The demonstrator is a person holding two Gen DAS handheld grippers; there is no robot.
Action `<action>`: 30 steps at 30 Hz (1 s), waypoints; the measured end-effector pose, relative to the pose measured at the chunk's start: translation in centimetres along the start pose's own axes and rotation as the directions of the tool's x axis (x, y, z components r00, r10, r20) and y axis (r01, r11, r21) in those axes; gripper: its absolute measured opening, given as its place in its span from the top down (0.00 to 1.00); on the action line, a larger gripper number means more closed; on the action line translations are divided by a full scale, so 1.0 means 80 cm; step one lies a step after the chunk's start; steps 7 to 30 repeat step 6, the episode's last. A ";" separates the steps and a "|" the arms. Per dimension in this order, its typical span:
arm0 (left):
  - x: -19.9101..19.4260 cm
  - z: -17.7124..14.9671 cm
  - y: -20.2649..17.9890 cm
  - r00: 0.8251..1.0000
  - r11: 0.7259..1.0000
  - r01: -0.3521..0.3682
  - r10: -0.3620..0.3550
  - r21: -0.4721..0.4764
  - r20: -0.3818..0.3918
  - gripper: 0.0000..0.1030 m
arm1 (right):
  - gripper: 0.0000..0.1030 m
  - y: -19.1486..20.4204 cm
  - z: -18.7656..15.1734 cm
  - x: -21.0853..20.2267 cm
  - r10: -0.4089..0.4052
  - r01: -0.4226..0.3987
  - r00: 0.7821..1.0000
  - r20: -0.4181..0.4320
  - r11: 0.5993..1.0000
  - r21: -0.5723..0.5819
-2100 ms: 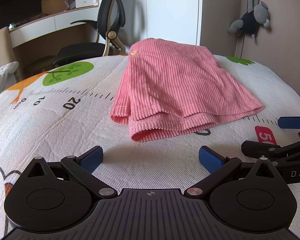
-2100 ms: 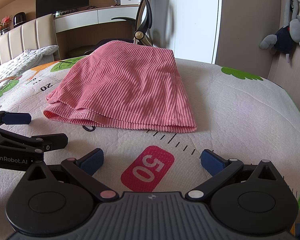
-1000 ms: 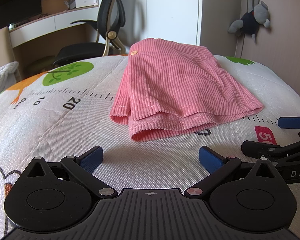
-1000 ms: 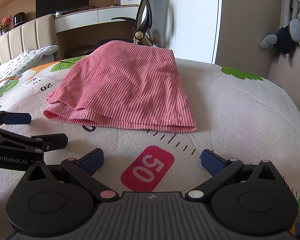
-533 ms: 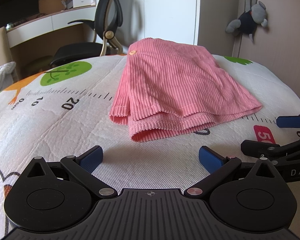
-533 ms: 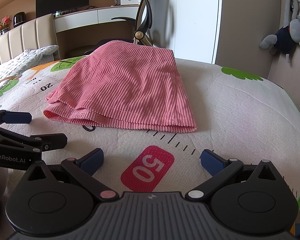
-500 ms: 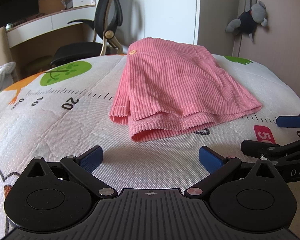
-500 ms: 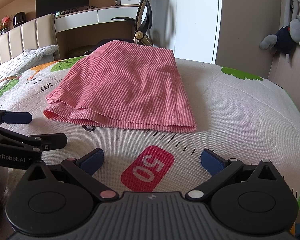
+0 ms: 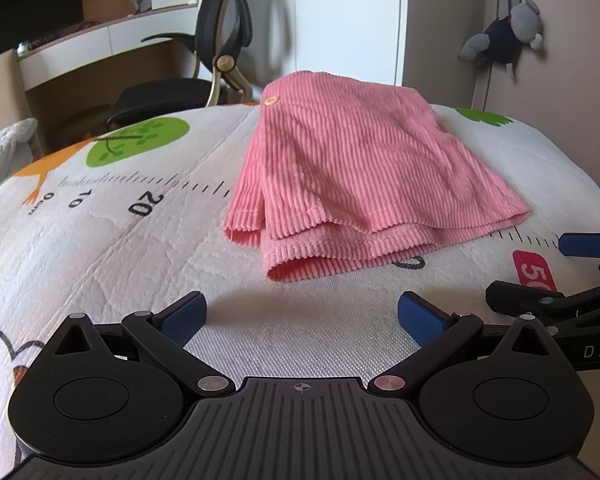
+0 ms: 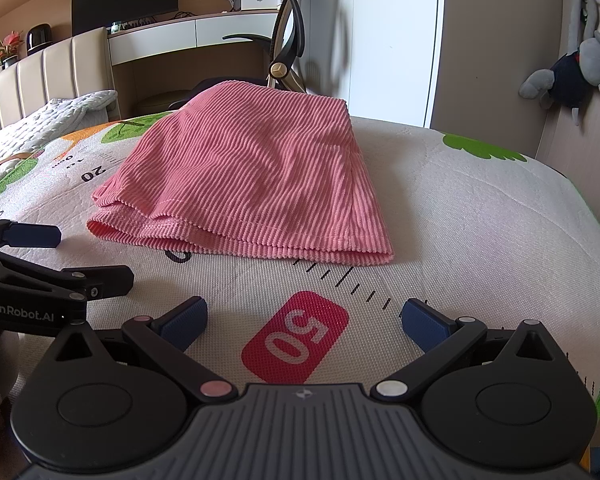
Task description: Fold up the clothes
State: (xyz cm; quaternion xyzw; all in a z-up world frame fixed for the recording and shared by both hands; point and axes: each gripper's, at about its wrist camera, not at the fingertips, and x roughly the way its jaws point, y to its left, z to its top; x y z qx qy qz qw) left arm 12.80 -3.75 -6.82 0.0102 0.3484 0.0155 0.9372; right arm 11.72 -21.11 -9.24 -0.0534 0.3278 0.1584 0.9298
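Nothing has moved bar a slight tilt of our left gripper (image 9: 302, 312), so we hover it and the right gripper (image 10: 304, 318), both spread wide and empty, near the folded pink garment (image 9: 356, 184) mid-mat (image 9: 100, 240), ready for its near hem.

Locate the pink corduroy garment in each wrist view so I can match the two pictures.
Left wrist: folded pink corduroy garment fills centre to centre-right, hems toward the camera.
Right wrist: same garment sits centre-left, its folded corner pointing right.
Shared landmark: the red "50" mat label, bottom centre in the right view, at the right edge in the left view.
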 end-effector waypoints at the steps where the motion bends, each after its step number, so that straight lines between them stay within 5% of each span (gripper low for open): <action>1: 0.000 0.000 0.000 1.000 1.000 -0.002 0.002 -0.004 -0.001 0.00 | 0.00 0.000 0.000 0.000 0.000 0.000 1.000 0.000 1.000 0.000; 30: -0.001 0.000 0.001 1.000 1.000 -0.006 0.006 -0.015 -0.005 0.00 | 0.00 0.000 0.000 0.000 0.000 0.000 1.000 0.000 1.000 0.000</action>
